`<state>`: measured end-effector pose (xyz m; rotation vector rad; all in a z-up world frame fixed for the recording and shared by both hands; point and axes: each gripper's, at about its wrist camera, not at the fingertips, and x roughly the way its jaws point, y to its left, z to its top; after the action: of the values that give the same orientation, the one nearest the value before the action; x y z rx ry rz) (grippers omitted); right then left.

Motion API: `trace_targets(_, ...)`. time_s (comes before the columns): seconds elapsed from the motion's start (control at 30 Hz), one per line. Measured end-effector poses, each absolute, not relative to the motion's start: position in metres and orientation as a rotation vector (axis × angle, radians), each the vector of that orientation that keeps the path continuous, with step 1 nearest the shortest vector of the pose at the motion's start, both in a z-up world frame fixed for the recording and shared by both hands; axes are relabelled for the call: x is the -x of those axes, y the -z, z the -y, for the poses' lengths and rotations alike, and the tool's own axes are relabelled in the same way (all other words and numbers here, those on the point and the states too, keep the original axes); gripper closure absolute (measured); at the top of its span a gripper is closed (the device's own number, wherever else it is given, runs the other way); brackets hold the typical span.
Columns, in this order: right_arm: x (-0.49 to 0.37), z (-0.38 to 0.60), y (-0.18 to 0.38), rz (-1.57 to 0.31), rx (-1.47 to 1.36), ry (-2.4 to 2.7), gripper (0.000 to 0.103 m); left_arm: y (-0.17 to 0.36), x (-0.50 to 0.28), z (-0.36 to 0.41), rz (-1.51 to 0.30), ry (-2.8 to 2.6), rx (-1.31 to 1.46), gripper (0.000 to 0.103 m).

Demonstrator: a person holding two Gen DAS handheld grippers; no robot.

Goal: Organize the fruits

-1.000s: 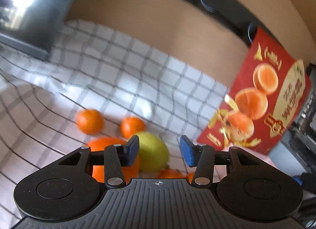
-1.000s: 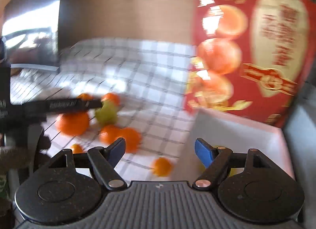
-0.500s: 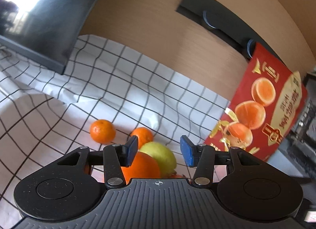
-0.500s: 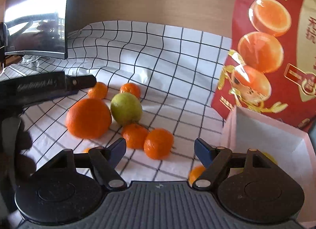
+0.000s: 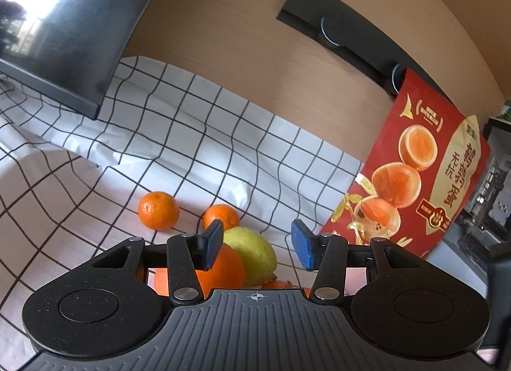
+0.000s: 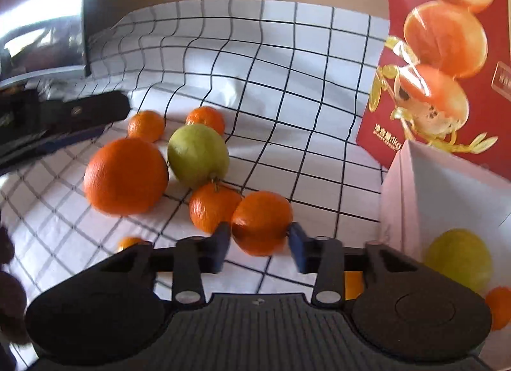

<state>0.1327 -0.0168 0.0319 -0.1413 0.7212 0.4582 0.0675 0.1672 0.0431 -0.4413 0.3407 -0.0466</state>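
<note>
Fruit cluster on checked cloth; white box right, printed bag behind box.

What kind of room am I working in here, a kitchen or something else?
Probably a home desk or table, not clearly a kitchen: a dark monitor stands at the back of a checked tablecloth against a wood-panel wall, and a red orange-gift box stands beside loose fruit.
</note>
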Motion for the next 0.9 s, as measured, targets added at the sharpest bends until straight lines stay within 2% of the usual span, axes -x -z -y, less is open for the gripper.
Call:
trace_targets(0.13, -0.111, 0.027, -0.042, -0.715, 0.146, -0.512, 0.087, -0.042, -0.067, -0.162, -0.359, 0.062, 0.426, 0.051)
trace_targets(0.4, -0.063, 0.037, -0.063, -0.637, 0.229, -0.58, 0.086, -0.025, -0.054, -0.148, -0.442, 0.079, 0.399, 0.051)
trace_targets(0.43, -0.063, 0.037, -0.064, -0.626, 0.23, -0.571, 0.081, -0.024, -0.05, -0.148, -0.435, 0.065, 0.395, 0.051)
trace_targets(0.5, -0.067, 0.036, -0.065, -0.604, 0.231, -0.539, 0.055, -0.026, -0.039, -0.15, -0.388, 0.013, 0.373, 0.051)
trace_targets(0.53, -0.071, 0.036, -0.064, -0.591, 0.222, -0.525, 0.035, -0.027, -0.034, -0.153, -0.363, -0.006, 0.374, 0.051)
trace_targets(0.57, -0.075, 0.035, -0.063, -0.581, 0.212, -0.515, 0.031, -0.028, -0.03, -0.157, -0.341, -0.02, 0.392, 0.051)
trace_targets(0.9, -0.139, 0.015, -0.025, -0.704, 0.185, -0.444, 0.031, -0.028, -0.03, -0.172, -0.337, -0.028, 0.474, 0.051)
